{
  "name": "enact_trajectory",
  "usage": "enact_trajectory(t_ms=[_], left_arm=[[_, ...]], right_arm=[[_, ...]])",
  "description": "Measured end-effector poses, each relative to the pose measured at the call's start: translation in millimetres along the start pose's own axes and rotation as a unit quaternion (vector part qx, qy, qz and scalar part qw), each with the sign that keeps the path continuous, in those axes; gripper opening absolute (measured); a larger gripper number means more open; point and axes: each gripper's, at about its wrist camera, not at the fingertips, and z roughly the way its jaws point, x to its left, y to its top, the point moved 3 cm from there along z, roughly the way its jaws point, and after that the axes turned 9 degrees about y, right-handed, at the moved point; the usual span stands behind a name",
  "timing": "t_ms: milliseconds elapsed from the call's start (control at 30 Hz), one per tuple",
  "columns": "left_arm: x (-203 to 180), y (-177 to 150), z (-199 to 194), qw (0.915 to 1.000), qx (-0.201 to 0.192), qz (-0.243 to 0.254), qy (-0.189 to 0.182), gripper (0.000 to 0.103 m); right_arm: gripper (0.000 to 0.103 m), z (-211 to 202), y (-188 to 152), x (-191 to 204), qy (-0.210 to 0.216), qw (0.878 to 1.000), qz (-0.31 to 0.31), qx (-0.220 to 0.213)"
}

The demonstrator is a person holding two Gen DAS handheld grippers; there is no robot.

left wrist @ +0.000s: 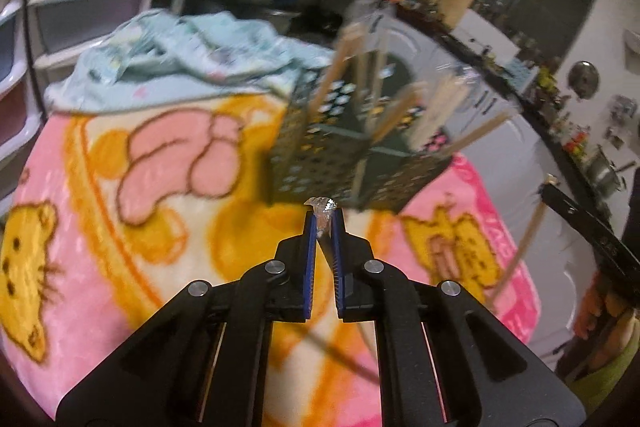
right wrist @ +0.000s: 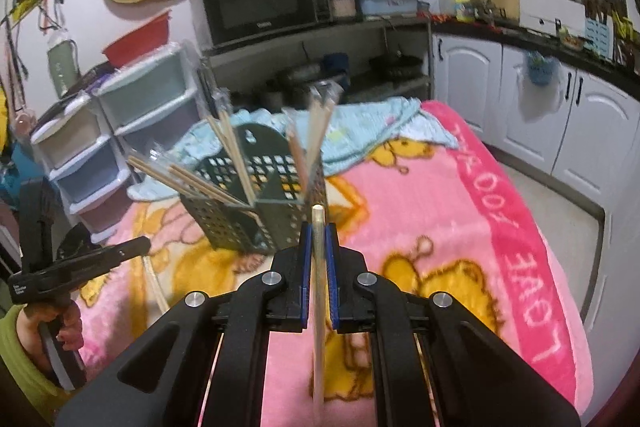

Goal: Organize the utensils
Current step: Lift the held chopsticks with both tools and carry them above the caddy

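Note:
A dark green perforated utensil holder [left wrist: 352, 151] [right wrist: 256, 199] stands on the pink cartoon blanket [left wrist: 160, 187], with several wooden chopsticks [right wrist: 232, 155] in clear wrappers leaning out of it. My left gripper [left wrist: 323, 223] is shut on the crinkled clear wrapper end of a wrapped chopstick [left wrist: 325, 209], just short of the holder. In the right wrist view the same gripper [right wrist: 140, 245] appears at the left, with the wrapped stick [right wrist: 155, 285] hanging below it. My right gripper [right wrist: 318, 231] is shut on a bare wooden chopstick [right wrist: 317, 275], held lengthwise toward the holder.
A crumpled light blue towel [left wrist: 192, 67] lies behind the holder. Plastic drawer units [right wrist: 120, 115] stand on the left, a shelf with a microwave [right wrist: 260, 1] behind, and white cabinets [right wrist: 540, 99] on the right. A person's hand in a green sleeve [right wrist: 56, 327] grips the left tool.

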Motion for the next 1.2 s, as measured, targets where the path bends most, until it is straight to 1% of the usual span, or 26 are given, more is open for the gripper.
enact_trajectory(t_ms=[233, 500, 733, 900, 1000, 1200], left_arm=[[-32, 15, -23, 0.9987, -0.026, 0.026, -0.037, 0.003], [-60, 32, -44, 0.9946, -0.056, 0.046, -0.074, 0.003], [-84, 51, -61, 0.9889, -0.089, 0.065, -0.100, 0.003], [-99, 72, -71, 0.9831, -0.115, 0.080, -0.118, 0.003], [-106, 88, -73, 0.9811, -0.127, 0.083, -0.120, 0.003], [-120, 120, -82, 0.9764, -0.160, 0.092, -0.113, 0.003]], right_arm=[[0.007, -22, 14, 22, 0.021, 0.999, -0.023, -0.034], [0.007, -41, 24, 37, 0.039, 0.996, -0.037, -0.067], [0.007, -52, 32, 45, 0.036, 0.994, -0.048, -0.088], [0.007, -60, 41, 43, 0.025, 0.993, -0.051, -0.103], [0.007, -67, 48, 40, 0.018, 0.992, -0.048, -0.115], [0.007, -82, 72, 41, 0.026, 0.986, -0.055, -0.157]])
